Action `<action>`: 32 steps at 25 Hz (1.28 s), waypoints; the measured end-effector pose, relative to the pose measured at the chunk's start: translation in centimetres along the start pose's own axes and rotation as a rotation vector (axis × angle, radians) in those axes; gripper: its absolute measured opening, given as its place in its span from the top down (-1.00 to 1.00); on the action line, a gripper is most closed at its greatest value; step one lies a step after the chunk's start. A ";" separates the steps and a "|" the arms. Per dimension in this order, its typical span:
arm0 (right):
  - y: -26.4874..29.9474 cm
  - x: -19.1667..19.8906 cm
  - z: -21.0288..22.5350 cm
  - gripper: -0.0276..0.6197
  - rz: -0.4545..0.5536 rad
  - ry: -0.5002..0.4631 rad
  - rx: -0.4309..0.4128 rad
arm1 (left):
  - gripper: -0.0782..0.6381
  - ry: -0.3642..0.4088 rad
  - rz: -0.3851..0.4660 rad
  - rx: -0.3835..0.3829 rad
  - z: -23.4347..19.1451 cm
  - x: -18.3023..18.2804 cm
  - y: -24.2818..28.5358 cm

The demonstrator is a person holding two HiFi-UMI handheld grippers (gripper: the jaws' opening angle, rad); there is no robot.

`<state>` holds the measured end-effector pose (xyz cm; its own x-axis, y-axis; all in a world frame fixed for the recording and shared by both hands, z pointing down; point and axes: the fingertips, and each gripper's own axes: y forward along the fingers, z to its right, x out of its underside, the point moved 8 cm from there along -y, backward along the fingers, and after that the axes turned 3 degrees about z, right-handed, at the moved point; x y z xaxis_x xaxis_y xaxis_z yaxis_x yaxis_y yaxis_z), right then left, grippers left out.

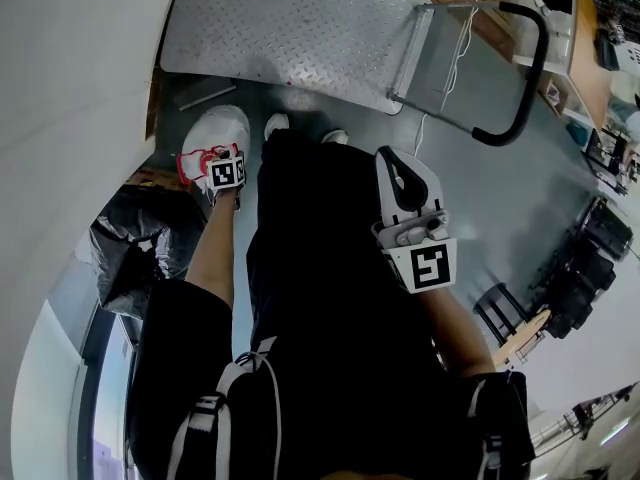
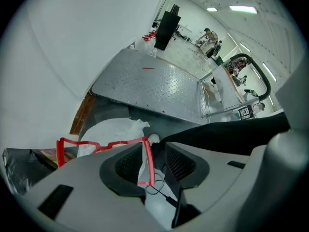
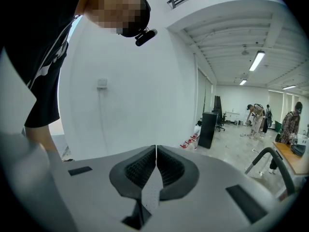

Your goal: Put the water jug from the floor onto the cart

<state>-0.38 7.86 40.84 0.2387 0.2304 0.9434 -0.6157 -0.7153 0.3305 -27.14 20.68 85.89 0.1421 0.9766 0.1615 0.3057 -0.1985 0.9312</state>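
Note:
The water jug [image 1: 214, 133] shows as a white rounded body with a red handle frame, on the floor just before the cart's near edge. In the head view my left gripper [image 1: 226, 173] hangs right over it, pointing steeply down. In the left gripper view the jug [image 2: 113, 132] lies under the jaws, and one bar of its red handle [image 2: 147, 163] runs between them; the left gripper [image 2: 155, 151] is open and the pads do not press on it. My right gripper [image 1: 408, 196] is held beside my leg; its jaws [image 3: 156, 151] are shut on nothing and face a white wall.
The flat cart [image 1: 300, 28] with a diamond-plate deck [image 2: 154, 83] stands beyond the jug, its black handle [image 1: 522, 88] at the right. A black plastic bag [image 1: 140, 238] lies left against the white wall. My white shoes [image 1: 277, 123] are beside the jug. People [image 3: 256, 117] work far off.

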 end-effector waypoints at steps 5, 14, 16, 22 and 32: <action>0.6 0.9 1.2 0.86 0.005 -0.005 0.022 | 0.37 0.021 -0.037 -0.032 0.0 0.2 2.3; 1.8 2.7 1.9 0.86 -0.021 -0.004 0.024 | 0.37 -0.038 -0.111 0.006 -0.1 2.1 6.0; 2.3 2.9 1.7 0.85 -0.024 0.000 0.014 | 0.37 -0.025 -0.146 0.017 -0.1 2.3 6.7; 2.4 2.7 1.8 0.86 -0.021 -0.024 0.006 | 0.59 -0.053 -0.172 -0.007 -0.8 2.6 6.8; 0.7 0.9 2.4 0.86 -0.019 0.045 0.047 | 0.66 -0.106 -0.171 0.019 -2.0 3.5 2.5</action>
<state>1.21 5.97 41.89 0.2156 0.2726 0.9377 -0.5753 -0.7404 0.3476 -27.72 23.74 89.43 0.1840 0.9823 -0.0350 0.3518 -0.0325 0.9355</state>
